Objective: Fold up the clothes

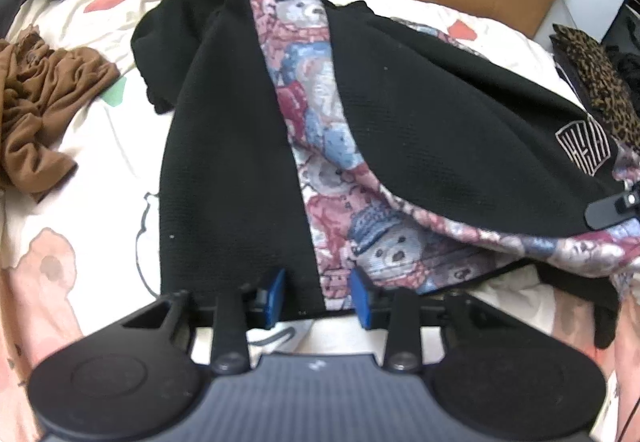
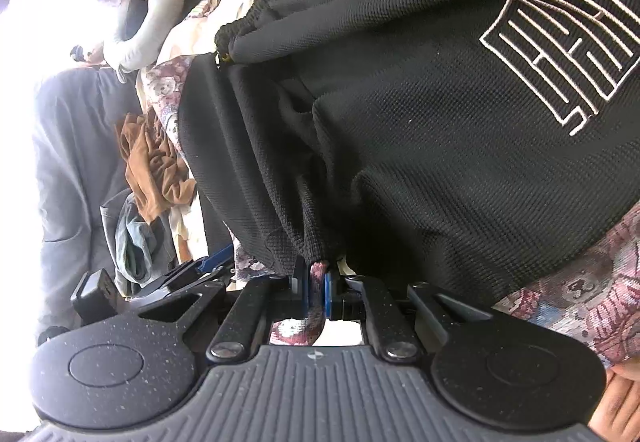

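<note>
the black garment (image 1: 440,113) lies spread on the bed (image 1: 100,145), a textured black knit with a teddy-bear print lining (image 1: 316,129) in red, blue and cream showing down its middle and along the hem. a cream-stitched block emblem (image 2: 568,49) sits on the black cloth; its letters are too stylised to read. the left tool (image 1: 318,300) has its blue fingers apart, straddling the near hem. the right tool (image 2: 316,292) is clamped on a bunched fold of the garment's edge. a crumpled brown cloth (image 1: 44,97) lies beside it. the garment's far edge is cut off.
</note>
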